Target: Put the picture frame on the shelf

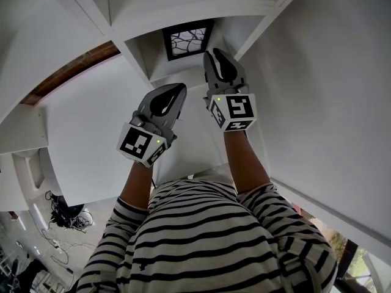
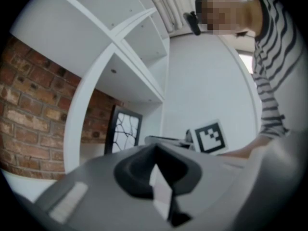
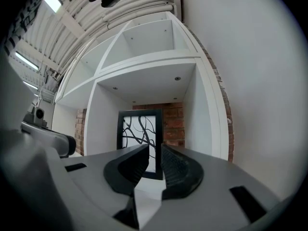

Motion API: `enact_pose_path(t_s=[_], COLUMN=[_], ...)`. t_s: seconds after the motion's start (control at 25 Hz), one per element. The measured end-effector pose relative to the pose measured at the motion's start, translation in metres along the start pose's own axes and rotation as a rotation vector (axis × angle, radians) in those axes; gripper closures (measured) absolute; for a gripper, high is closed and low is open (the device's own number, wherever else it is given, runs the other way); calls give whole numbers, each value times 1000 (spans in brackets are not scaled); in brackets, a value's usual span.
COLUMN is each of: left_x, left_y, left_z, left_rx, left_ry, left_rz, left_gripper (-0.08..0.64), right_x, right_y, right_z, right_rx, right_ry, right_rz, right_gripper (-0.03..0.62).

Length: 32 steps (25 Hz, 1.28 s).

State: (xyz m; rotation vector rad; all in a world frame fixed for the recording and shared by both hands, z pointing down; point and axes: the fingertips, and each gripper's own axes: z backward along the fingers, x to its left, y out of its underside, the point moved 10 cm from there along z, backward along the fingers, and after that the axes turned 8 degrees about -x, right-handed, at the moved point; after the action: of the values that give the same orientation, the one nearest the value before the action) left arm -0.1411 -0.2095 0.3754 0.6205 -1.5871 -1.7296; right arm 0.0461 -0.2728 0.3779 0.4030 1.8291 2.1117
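Note:
The black picture frame [image 1: 187, 39] with a branch pattern stands upright at the back of a cubby in the white shelf [image 1: 194, 10]. It shows in the right gripper view as the frame [image 3: 139, 129] against brick, and in the left gripper view as the frame [image 2: 123, 129]. My right gripper [image 1: 215, 55] reaches to the cubby's mouth, just short of the frame. Its jaws [image 3: 155, 148] stand narrowly open with nothing between them. My left gripper [image 1: 176, 92] hangs lower and to the left, outside the cubby. Its jaws [image 2: 155, 147] are shut and empty.
A brick wall [image 2: 29, 109] shows behind the shelf's open back. More cubbies [image 3: 144, 37] lie above. A tall white side panel [image 1: 330, 102] rises on the right. Cables [image 1: 64, 215] lie on the floor at the lower left. The right gripper's marker cube [image 2: 210, 137] sits close beside the left gripper.

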Motion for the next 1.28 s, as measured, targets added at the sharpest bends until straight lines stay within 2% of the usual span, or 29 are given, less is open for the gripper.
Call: enact_pose_path(t_s=[0.4,0.52,0.72,1.28], left_x=[-12,-17,-25,-49], left_y=[-4,-6,-8,-12], left_z=[1,1,1,4], left_rx=[-26,-38,-64,-147], left_ry=[-17,-19,-32,-60], left_rz=[-12,-16,-15,-3], left_gripper=[554,554,554,554], right_x=[4,5,10,19], right_y=[-22,-29,-37,-63], right_z=[34,46,63,98], right_rx=[-38,-45,-51,-36], right_ry=[-90,-122,-193,-339], right_rz=[-60,-69,-42,3], right_gripper=[534,555,583,584])
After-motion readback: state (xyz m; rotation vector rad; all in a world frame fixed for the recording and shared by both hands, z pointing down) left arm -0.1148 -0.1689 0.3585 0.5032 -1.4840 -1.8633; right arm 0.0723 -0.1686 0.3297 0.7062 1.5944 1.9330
